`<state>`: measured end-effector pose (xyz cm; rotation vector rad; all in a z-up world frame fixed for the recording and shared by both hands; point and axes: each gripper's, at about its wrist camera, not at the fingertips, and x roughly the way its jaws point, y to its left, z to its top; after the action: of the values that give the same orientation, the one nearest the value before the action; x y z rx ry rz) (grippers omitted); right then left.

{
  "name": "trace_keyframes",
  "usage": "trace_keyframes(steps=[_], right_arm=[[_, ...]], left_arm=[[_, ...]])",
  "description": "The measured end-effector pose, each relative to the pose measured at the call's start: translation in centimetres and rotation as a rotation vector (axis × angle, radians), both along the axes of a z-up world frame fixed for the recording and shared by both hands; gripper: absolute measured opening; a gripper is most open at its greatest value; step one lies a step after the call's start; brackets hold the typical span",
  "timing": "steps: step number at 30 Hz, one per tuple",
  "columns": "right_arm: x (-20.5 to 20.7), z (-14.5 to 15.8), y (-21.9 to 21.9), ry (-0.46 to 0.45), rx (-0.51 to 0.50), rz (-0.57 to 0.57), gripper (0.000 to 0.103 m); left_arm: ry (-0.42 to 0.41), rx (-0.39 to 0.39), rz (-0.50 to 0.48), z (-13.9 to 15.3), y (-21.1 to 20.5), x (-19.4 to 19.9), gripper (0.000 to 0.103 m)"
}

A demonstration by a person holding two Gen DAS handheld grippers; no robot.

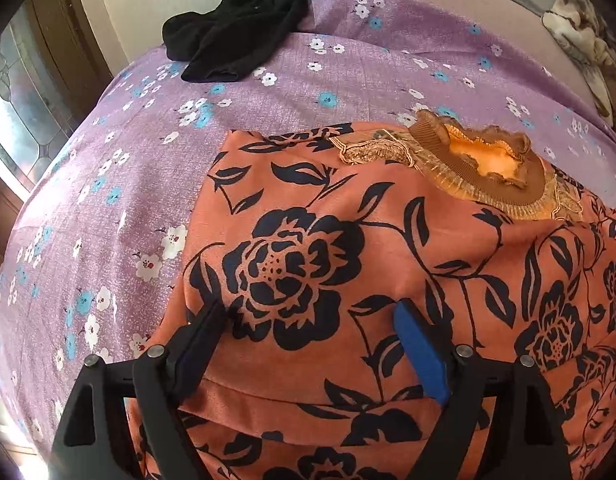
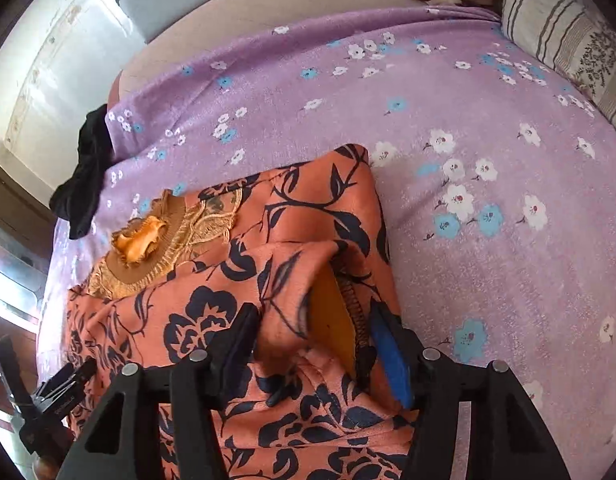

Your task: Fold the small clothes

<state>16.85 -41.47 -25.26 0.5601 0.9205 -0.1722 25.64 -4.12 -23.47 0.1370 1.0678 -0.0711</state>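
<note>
Floral garment (image 1: 348, 280) on bedsheet (image 1: 267, 120), dark cloth (image 1: 239, 28) behind.

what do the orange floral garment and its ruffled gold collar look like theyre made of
Orange floral garment: looks like a soft matte fabric with a slightly brushed surface, printed with dark flowers; it drapes in rounded folds. Ruffled gold collar: seems a ribbed knit with a frilly edge and lacy trim beside it. Exact fibres cannot be told.

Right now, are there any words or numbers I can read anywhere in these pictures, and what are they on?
No text can be read for sure.
Small pale lettering on the black plastic body of the left tool, at the lower left of the right wrist view: too small and blurred to read.
The orange dress with dark blue flowers, the purple flowered bedsheet and the crumpled black cloth carry patterns only, no words.
</note>
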Motion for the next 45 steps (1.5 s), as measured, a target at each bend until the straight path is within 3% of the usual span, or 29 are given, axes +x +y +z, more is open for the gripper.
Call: trace_keyframes(steps=[3,5,8,10,14,18,20,23,27,30,33,38,41,45], right_arm=[[-0.8,1.7,0.7,-0.111,-0.012,0.017,0.062],[-0.6,2.0,1.7,-0.136,-0.007,0.042,0.062],[0.7,0.7,3.6,-0.059,-0.046,0.092,0.062],[1.2,-1.0,4.4,0.042,-0.101,0.099,0.062],[0.7,-0.3,4.5,-0.013,-0.098,0.096,0.061],[0.5,1.2,6.6,-0.105,-0.096,0.191,0.061],[1.0,0.8,8.4,-0.082,-0.104,0.268,0.061],[1.8,-1.3,10.5,0.05,-0.184,0.34,0.061],[1.2,-0.5,10.0,0.017,-0.164,0.328,0.061],[0.6,0.0,9.0,-0.006,-0.125,0.299,0.061],[0.7,-1.7,8.3,0.102,-0.122,0.279,0.06],[-0.1,-1.6,8.1,0.073,-0.105,0.251,0.059],[-1.7,-0.7,8.4,0.039,-0.096,0.227,0.059],[-4.3,0.7,10.6,-0.01,-0.136,0.307,0.059]], left_arm=[[-0.023,-0.042,0.002,0.8,0.3,-0.4,0.087],[-0.056,-0.034,-0.011,1.3,0.1,-0.7,0.087],[-0.077,0.033,-0.04,1.2,-0.9,-0.9,0.087],[-0.034,0.057,-0.047,0.1,-1.1,-0.6,0.087],[-0.034,0.034,-0.04,0.5,-0.9,-0.6,0.087],[-0.049,0.032,-0.08,0.9,-1.9,-1.2,0.087],[-0.023,0.07,-0.108,-0.1,-2.7,-1.2,0.087],[-0.055,0.116,-0.122,-0.2,-3.2,-1.5,0.09],[-0.03,0.055,-0.093,0.2,-2.2,-1.0,0.09],[-0.046,0.082,-0.064,0.2,-1.7,-1.0,0.09],[-0.057,0.115,-0.065,-0.4,-1.7,-1.3,0.091],[-0.083,0.165,-0.072,-0.2,-1.9,-2.5,0.094],[-0.078,0.126,-0.041,0.8,-0.8,-4.3,0.094],[-0.111,0.105,-0.017,2.0,0.2,-7.5,0.094]])
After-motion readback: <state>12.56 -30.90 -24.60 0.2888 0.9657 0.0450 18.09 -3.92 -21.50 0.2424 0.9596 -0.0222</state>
